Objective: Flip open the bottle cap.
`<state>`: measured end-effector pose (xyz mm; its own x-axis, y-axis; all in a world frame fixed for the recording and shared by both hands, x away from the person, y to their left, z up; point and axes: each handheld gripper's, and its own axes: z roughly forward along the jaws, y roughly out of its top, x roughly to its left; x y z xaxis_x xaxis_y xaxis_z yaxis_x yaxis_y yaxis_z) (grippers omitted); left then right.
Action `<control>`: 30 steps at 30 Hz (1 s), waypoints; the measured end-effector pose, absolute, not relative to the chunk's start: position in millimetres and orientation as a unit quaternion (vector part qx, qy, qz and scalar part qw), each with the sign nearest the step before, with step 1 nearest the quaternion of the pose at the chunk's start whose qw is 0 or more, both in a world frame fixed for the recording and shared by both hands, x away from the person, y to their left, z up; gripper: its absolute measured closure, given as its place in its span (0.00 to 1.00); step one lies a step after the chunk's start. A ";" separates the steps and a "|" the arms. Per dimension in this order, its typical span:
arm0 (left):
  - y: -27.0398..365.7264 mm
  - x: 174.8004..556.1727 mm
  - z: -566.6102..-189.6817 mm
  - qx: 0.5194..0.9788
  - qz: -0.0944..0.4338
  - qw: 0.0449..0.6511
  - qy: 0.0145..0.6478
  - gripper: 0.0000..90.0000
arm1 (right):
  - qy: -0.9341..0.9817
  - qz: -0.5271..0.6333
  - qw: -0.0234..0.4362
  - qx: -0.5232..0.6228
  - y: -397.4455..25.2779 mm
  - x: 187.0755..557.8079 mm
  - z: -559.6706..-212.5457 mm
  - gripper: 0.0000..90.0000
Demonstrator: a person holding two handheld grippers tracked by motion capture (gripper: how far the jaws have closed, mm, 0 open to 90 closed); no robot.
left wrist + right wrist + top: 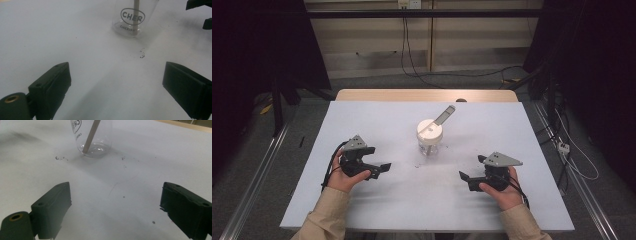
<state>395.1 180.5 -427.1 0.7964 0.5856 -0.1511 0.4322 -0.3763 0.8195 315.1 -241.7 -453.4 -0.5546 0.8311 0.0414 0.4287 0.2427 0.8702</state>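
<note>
On the white sheet (377, 200) that covers the table, we are holding our two grippers low and well apart, one on each side of a clear glass jar (430, 142). The jar is standing upright near the middle of the sheet, a little beyond the line between our hands, and a white lid (429, 129) is sitting on top of it. A flat grey stick (444, 115) is leaning out through the lid and tilting away toward the far right; in the right gripper view we are seeing its lower end resting on the bottom of the jar (93, 142).

The left gripper (382, 168) is lying in our left hand (343, 179), its tips pointing right toward the jar, and its jaws are standing wide apart with nothing between them. In the left gripper view the jar (132, 18) is showing an oval mark with the letters CHER, and a few dark specks (142, 53) are lying on the sheet just in front of it.

The right gripper (464, 178) is resting in our right hand (504, 192), tips pointing left, and its jaws are likewise spread wide and empty. Neither gripper is touching the jar. The bare wooden edge of the table (427, 95) is showing beyond the sheet.
</note>
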 end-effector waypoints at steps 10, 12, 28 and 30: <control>191.9 390.4 -432.8 0.827 0.085 0.456 0.318 0.09 | 0.757 0.449 0.224 0.418 -248.0 310.6 -454.9 0.11; 193.7 389.2 -434.2 0.829 0.085 0.452 0.319 0.09 | 0.757 0.449 0.224 0.420 -249.3 309.6 -455.2 0.11; 214.1 379.3 -439.7 0.826 0.100 0.445 0.330 0.09 | 0.754 0.446 0.229 0.425 -259.0 302.0 -455.2 0.11; 215.6 378.4 -440.6 0.826 0.101 0.443 0.333 0.08 | 0.753 0.447 0.229 0.425 -258.4 302.0 -455.4 0.11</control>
<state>378.4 215.6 -440.6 0.7577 0.6399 -0.1282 0.4610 -0.3858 0.7991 302.0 -258.4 -455.4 -0.5341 0.8447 0.0353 0.4356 0.2392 0.8678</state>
